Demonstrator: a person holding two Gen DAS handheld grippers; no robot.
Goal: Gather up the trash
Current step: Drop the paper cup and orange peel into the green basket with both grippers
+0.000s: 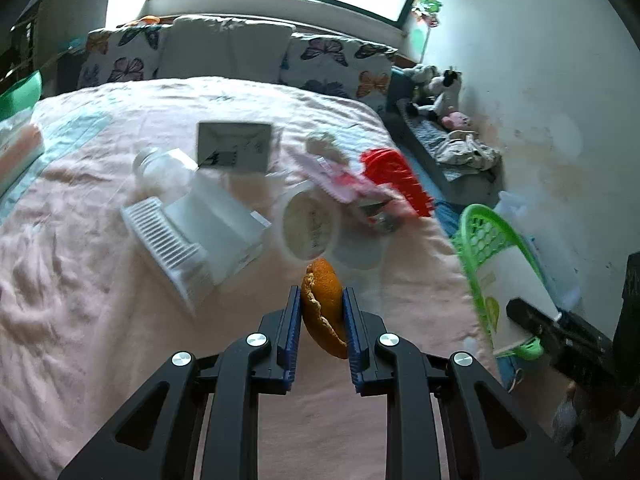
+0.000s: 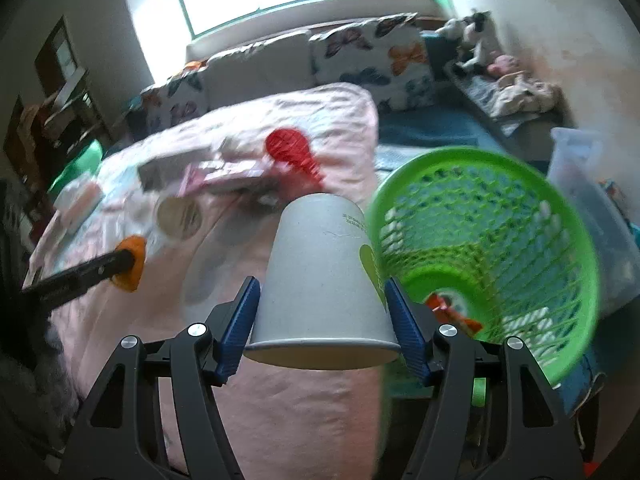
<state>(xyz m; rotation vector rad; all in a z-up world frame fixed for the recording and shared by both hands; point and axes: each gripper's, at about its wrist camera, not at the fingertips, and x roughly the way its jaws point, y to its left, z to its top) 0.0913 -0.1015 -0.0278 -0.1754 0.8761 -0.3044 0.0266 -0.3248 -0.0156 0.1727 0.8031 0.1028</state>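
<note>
My left gripper [image 1: 321,294] is shut on a piece of orange peel [image 1: 324,304] and holds it above the pink bed. The peel also shows in the right wrist view [image 2: 131,264], at the left. My right gripper [image 2: 320,286] is shut on a white paper cup [image 2: 320,276], held upside down beside the green mesh basket [image 2: 520,240]. The cup also shows in the left wrist view [image 1: 516,292] in front of the basket [image 1: 480,236]. An orange wrapper [image 2: 452,308] lies in the basket's bottom.
On the bed [image 1: 80,280] lie a white ribbed box [image 1: 192,232], a clear jar [image 1: 164,168], a clear tub with a lid [image 1: 308,224], a grey carton [image 1: 236,146], pink packaging [image 1: 340,176] and a red plastic piece [image 1: 396,180]. Pillows and a wall bench with soft toys stand behind.
</note>
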